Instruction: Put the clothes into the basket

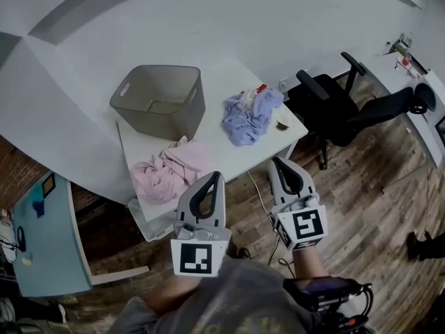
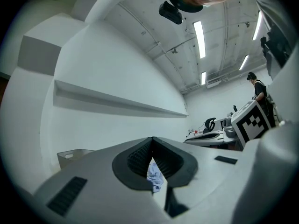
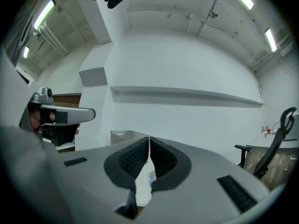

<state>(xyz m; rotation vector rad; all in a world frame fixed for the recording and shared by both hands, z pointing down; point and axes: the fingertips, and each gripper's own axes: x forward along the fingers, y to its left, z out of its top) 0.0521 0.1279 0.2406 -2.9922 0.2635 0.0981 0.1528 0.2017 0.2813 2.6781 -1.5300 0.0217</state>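
Note:
A grey plastic basket stands empty on the far left part of a white table. A crumpled pink garment lies near the table's front edge, and a lavender garment lies to the right of the basket. Both grippers hover in front of the table, over the floor. My left gripper is shut and empty, its tip close to the pink garment. My right gripper is shut and empty by the table's front right corner. In the left gripper view, a strip of the lavender garment shows behind the left gripper's meeting tips. The basket shows beyond the right gripper.
A black office chair stands right of the table on the wooden floor. A small cup sits at the table's right edge. A teal cabinet is at the left. A bin sits under the table.

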